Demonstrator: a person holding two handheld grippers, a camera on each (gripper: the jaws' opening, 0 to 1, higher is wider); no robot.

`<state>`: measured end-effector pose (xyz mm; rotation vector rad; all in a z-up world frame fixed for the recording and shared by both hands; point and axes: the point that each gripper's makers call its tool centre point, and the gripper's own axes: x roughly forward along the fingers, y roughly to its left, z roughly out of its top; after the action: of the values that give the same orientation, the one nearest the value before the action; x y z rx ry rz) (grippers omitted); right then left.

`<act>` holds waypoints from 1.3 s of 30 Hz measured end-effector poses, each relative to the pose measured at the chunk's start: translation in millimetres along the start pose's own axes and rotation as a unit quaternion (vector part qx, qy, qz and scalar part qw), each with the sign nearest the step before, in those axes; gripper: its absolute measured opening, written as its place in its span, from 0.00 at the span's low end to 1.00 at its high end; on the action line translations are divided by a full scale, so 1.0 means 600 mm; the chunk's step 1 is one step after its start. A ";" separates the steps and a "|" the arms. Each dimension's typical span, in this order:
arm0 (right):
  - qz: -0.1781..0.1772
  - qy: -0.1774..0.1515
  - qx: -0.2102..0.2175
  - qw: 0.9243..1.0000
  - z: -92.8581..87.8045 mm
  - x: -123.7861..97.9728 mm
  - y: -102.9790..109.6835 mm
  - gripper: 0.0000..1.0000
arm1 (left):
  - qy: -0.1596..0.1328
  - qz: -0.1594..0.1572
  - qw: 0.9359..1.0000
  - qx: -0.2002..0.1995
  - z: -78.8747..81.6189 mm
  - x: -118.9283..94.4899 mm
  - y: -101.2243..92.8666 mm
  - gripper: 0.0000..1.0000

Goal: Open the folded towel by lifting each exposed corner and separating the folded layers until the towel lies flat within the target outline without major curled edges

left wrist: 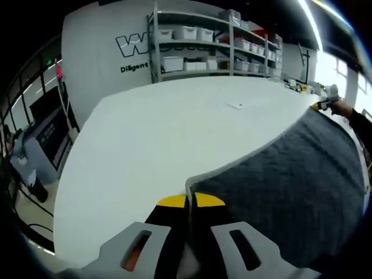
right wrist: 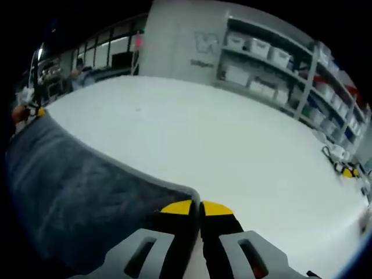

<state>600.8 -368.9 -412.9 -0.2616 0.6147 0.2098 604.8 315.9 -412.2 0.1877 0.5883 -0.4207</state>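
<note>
Fingers: my left gripper [left wrist: 190, 200] has its yellow tips pressed together on a corner of the towel [left wrist: 290, 186], and my right gripper [right wrist: 200, 207] is pinched the same way on the opposite corner. Towel is dark grey, stretched between the two grippers, its far edge running straight across over the white table [left wrist: 157, 145]. In the left gripper view the right gripper [left wrist: 323, 104] sits at the far right end of that edge; in the right gripper view the left one [right wrist: 35, 111] sits at the far left end. The cloth hangs toward me from that edge, and I can't tell whether the lower part rests on the table or how many layers remain folded. Handling, as I judge it: soft terry, limp, light, no stiffness, so it drapes and won't hold shape. Not fragile, and the pile looks grippy rather than slick. Corners are the right hold; pinch deep enough to catch one layer only. Keep the edge taut or it'll sag and curl when laid down. No target outline visible on the table.
</note>
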 end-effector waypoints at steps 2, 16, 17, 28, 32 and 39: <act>-0.004 -0.002 -0.003 1.000 0.001 0.002 -0.002 0.00 | 0.000 0.002 1.000 0.001 0.000 0.003 0.003 0.01; -0.055 0.006 -0.048 0.997 0.012 0.029 -0.018 0.00 | 0.007 0.015 1.000 0.004 0.010 0.024 0.020 0.01; -0.057 0.007 -0.053 0.997 0.014 0.032 -0.018 0.00 | 0.005 0.017 1.000 0.006 0.012 0.026 0.021 0.01; -0.064 0.022 -0.054 0.996 0.025 0.050 -0.029 0.00 | 0.004 0.025 1.000 0.007 0.025 0.046 0.036 0.01; -0.066 0.026 -0.052 0.996 0.035 0.066 -0.034 0.00 | 0.018 0.034 0.999 0.017 0.034 0.056 0.040 0.01; -0.051 0.027 -0.027 0.998 0.042 0.081 -0.049 0.00 | 0.025 0.038 0.999 0.022 0.042 0.061 0.038 0.01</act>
<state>661.4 -383.6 -416.5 -0.3519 0.6470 0.1212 654.8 316.7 -411.4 0.2631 0.6193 -0.3561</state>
